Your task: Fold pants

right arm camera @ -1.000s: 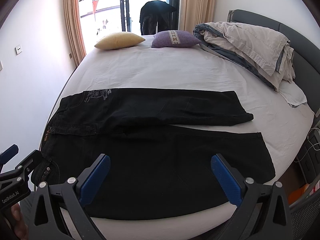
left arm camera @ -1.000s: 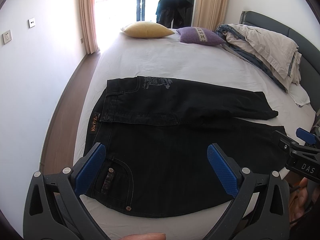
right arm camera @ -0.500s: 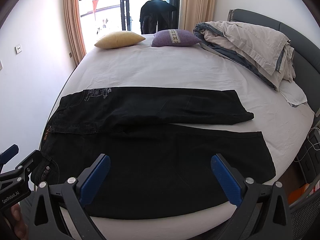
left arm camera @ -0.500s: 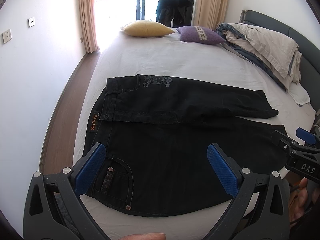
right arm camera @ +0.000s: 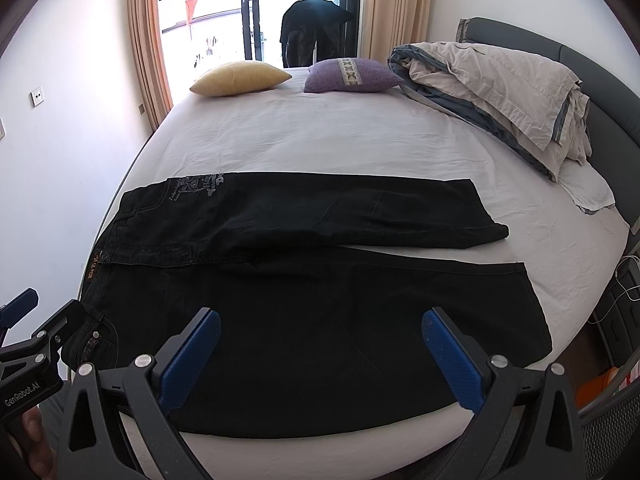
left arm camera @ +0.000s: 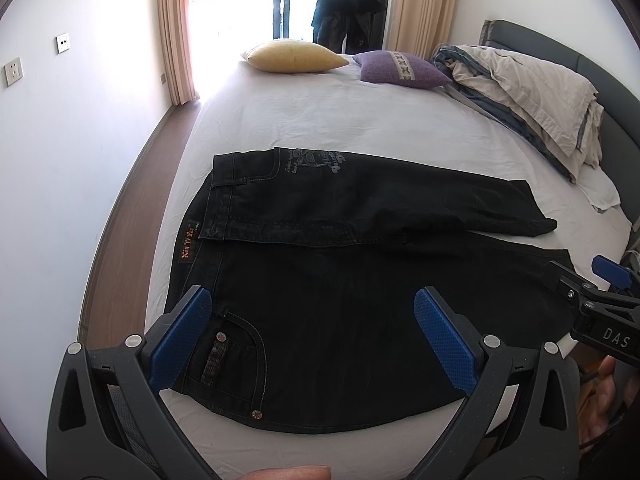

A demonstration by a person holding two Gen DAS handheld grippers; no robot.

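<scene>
Black jeans [left arm camera: 340, 280] [right arm camera: 312, 292] lie flat on the white bed near its front edge, waistband to the left, legs stretching right. The far leg is narrower and lies partly over the near one. My left gripper [left arm camera: 312, 332] hovers open above the front pocket and hip area, nothing between its blue pads. My right gripper [right arm camera: 320, 348] hangs open over the near leg's thigh, also empty. Each gripper shows at the edge of the other's view: the right gripper [left arm camera: 600, 304] by the hem, the left gripper [right arm camera: 32, 340] by the waistband.
A yellow pillow [left arm camera: 292, 55] and a purple pillow [left arm camera: 400, 69] lie at the bed's far end. A crumpled duvet [right arm camera: 500, 92] is piled against the grey headboard [right arm camera: 600, 76] on the right. A white wall [left arm camera: 60, 160] and wooden floor run along the left.
Both cameras have shifted very slightly; the jeans and the grippers' openings look the same.
</scene>
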